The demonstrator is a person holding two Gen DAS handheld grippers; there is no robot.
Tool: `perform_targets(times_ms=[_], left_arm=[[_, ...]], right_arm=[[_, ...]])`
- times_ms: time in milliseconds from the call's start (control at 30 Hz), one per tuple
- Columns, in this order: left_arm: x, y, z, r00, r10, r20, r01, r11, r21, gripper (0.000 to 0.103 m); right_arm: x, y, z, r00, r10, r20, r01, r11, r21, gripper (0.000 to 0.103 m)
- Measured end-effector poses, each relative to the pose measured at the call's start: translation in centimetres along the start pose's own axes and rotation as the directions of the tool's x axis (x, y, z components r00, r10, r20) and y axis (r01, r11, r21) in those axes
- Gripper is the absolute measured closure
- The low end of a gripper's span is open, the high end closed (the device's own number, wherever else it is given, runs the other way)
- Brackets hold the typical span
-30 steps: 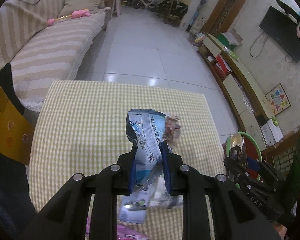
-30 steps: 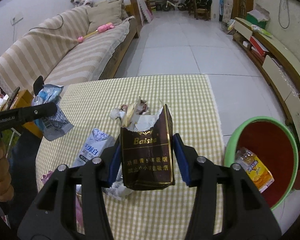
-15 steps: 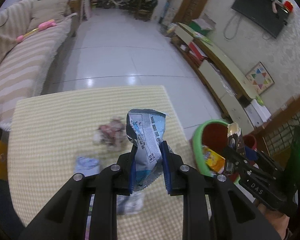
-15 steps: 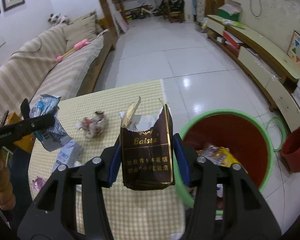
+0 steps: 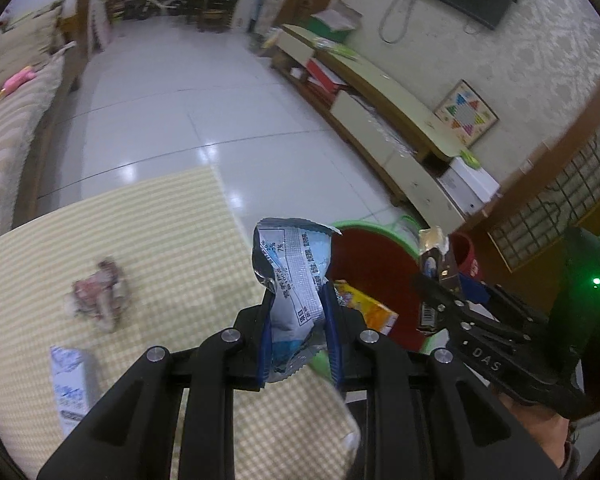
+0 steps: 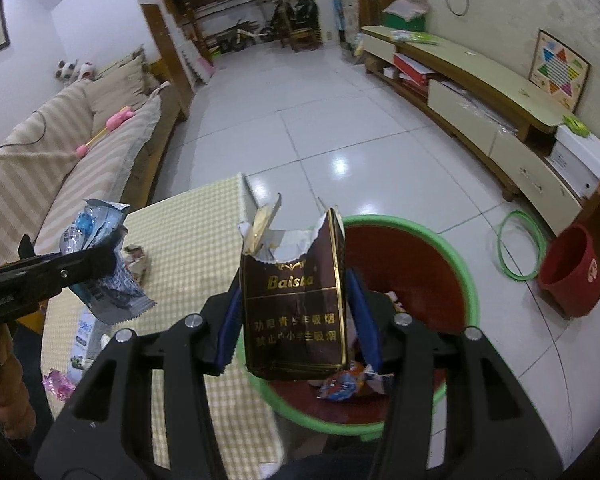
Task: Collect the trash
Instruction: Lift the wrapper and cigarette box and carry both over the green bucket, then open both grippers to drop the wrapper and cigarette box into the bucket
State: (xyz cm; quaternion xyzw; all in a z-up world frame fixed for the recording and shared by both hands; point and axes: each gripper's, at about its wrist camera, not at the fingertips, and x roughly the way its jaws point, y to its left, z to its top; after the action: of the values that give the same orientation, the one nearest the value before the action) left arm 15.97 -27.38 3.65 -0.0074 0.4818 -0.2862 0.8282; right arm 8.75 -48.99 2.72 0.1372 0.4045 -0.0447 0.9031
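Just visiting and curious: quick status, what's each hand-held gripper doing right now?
Left hand-held gripper shut on blue wrapper. Right hand-held gripper shut on torn brown cigarette pack, above green-rimmed bin. Nothing blocking the bin.

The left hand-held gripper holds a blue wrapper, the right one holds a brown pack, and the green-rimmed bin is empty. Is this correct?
Not quite: the bin is not empty. The right wrist view shows wrappers already in it. The left hand-held gripper does hold the blue wrapper, the right hand-held gripper the brown pack.
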Motion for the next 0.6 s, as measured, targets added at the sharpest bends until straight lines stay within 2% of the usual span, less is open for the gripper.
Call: perform_targets(times_ms=[200, 600], left_arm=[[2.4, -3.3, 0.8, 0.998, -0.058, -0.038, 0.06, 0.997, 0.055, 0.083], [6.5, -7.0, 0.8, 0.991, -0.083, -0.11, 0.095, 0.989, 0.111, 0.082]], right_arm=[[0.1, -2.6, -0.2, 1.0, -0.02, -0.004, 0.02, 0.999, 0.032, 0.055], [1.4, -6.7, -0.7, 0.999, -0.038, -0.036, 0.041, 0.996, 0.078, 0.055]])
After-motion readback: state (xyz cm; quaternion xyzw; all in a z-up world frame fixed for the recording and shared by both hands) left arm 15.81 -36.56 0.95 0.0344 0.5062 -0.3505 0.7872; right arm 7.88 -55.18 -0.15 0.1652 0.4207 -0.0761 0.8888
